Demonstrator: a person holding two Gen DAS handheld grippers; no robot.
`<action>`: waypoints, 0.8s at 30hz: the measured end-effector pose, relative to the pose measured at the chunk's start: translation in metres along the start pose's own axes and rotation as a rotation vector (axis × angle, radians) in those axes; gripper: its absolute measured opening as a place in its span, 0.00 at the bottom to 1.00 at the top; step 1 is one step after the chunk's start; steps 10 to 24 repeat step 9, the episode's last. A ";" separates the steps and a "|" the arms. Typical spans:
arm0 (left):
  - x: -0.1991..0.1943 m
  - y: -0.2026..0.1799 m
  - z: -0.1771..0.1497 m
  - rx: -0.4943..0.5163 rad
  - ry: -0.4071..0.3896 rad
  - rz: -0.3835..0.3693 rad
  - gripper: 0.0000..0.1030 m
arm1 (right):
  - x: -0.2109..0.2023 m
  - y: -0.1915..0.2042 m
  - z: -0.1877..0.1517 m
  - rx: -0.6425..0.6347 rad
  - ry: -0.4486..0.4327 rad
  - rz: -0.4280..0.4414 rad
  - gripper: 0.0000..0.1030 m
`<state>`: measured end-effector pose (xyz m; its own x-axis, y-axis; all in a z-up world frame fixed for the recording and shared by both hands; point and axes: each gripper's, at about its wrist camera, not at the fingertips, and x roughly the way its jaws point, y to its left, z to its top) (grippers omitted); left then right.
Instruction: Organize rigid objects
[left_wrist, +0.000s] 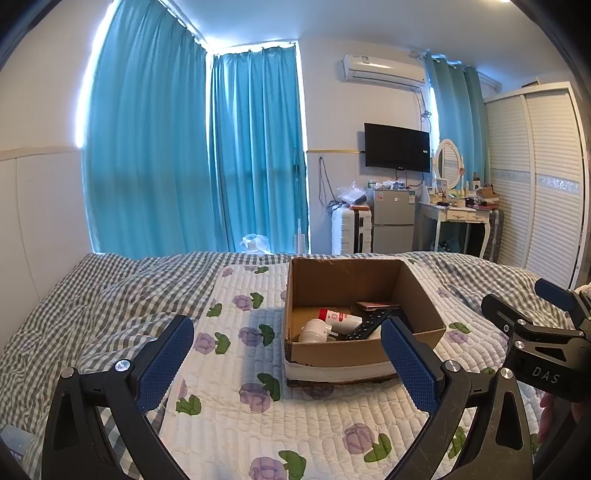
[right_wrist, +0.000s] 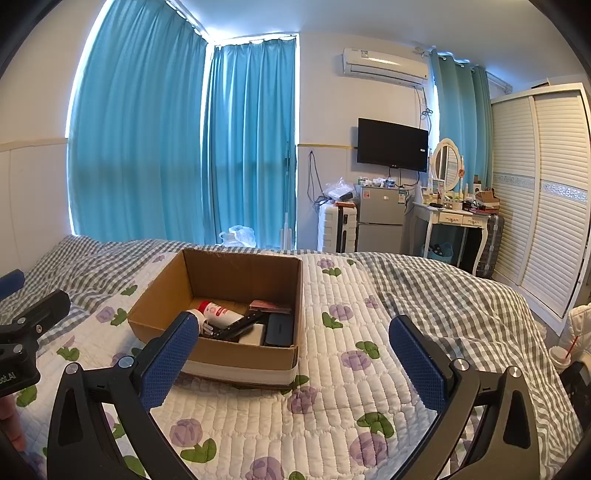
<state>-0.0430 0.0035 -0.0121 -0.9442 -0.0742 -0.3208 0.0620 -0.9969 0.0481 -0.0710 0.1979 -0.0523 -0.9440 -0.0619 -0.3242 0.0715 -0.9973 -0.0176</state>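
Note:
An open cardboard box (left_wrist: 424, 295) (right_wrist: 162, 291) sits on the flowered quilt. Inside lie a white tube with a red cap (left_wrist: 338, 317) (right_wrist: 218, 314), a white plug adapter (left_wrist: 314, 329), a black remote (left_wrist: 369, 324) (right_wrist: 240, 325), a dark red flat item (left_wrist: 376, 305) (right_wrist: 269, 306) and a black case (right_wrist: 280, 328). My left gripper (left_wrist: 286, 365) hangs open in front of the box with nothing between its fingers. My right gripper (right_wrist: 293, 365) is open too, near the box's front right corner. The right gripper's body (left_wrist: 543, 350) shows in the left wrist view.
The flowered quilt (right_wrist: 332, 369) covers a bed with a grey checked sheet (left_wrist: 92, 295). Beyond the bed stand blue curtains (left_wrist: 184, 155), a white suitcase (left_wrist: 349, 229), a small fridge (left_wrist: 393, 221), a dressing table (right_wrist: 454, 221) and a wardrobe (right_wrist: 546, 192). A cup with a straw (right_wrist: 561, 356) sits at right.

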 end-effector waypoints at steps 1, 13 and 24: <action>0.000 0.000 0.000 0.000 0.001 0.000 1.00 | 0.001 0.000 0.000 0.000 0.001 -0.001 1.00; 0.002 0.000 -0.002 0.001 0.006 0.004 1.00 | 0.001 0.000 0.000 0.000 0.003 -0.001 1.00; 0.002 0.000 -0.002 0.001 0.006 0.004 1.00 | 0.001 0.000 0.000 0.000 0.003 -0.001 1.00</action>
